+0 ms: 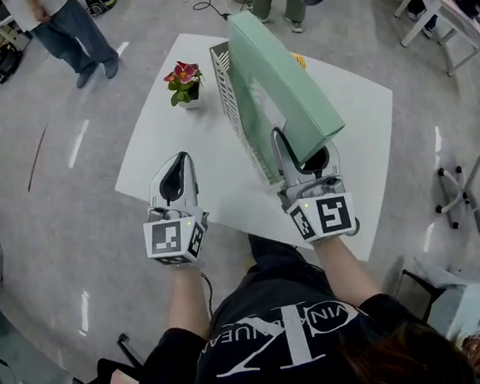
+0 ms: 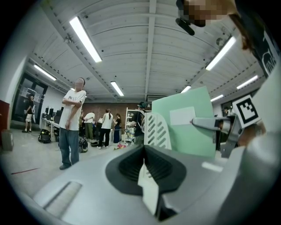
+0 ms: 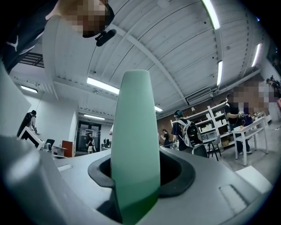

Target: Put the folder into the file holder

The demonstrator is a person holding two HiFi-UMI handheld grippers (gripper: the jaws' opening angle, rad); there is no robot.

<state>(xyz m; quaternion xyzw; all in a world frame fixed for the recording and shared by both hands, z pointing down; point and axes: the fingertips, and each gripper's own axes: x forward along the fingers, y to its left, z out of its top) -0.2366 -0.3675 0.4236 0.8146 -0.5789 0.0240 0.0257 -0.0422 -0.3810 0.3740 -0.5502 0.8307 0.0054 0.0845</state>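
Head view: the right gripper (image 1: 307, 155) grasps the near end of the green folder (image 1: 275, 79), which is raised and tilted above the table (image 1: 362, 130), just right of the file holder (image 1: 235, 110). The left gripper (image 1: 177, 172) hovers at near left.

Left gripper view: its jaws are clenched together on nothing.

Right gripper view: both jaws are clamped on the folder's edge.

The insertion step seems to be in hand. The next move calls for lining the folder up with the holder's slot, then lowering it.

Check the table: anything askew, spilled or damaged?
Only the green folder is askew: it slants across the white file holder, clamped in the right gripper, and I cannot tell whether its lower edge is inside. The flower pot stands upright on the table; nothing looks spilled or damaged.
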